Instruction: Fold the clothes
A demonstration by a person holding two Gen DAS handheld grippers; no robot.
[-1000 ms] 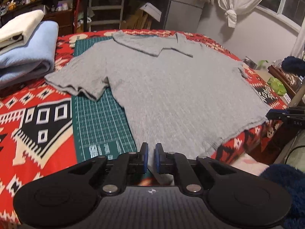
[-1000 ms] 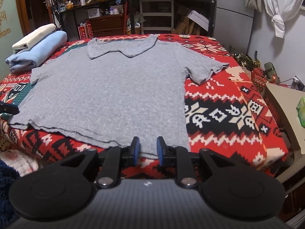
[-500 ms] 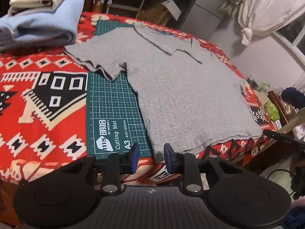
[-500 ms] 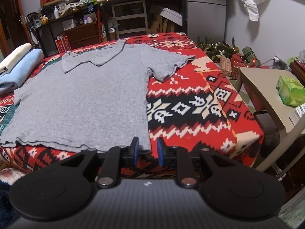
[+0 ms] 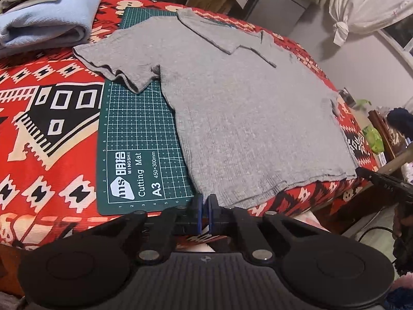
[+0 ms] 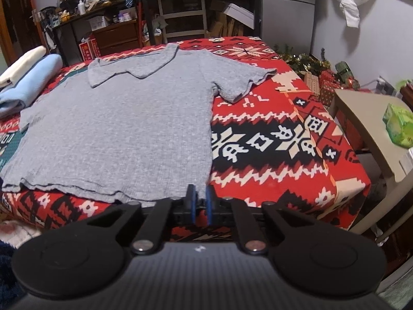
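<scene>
Grey shirt (image 5: 247, 118) lies flat on bed (image 6: 271, 139). Left gripper (image 5: 205, 201) and right gripper (image 6: 199, 197), jaws nearly clenched at hem corners; cannot tell if cloth is caught. Risk: thin grip slips w/ lift, hem drops.

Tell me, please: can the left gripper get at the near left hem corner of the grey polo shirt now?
Probably yes. The left gripper sits right at that corner of the grey polo shirt, beside the cutting mat, nothing between them.

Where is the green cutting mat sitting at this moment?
In the left wrist view, the green cutting mat lies flat on the red patterned cover, partly under the grey shirt.
</scene>
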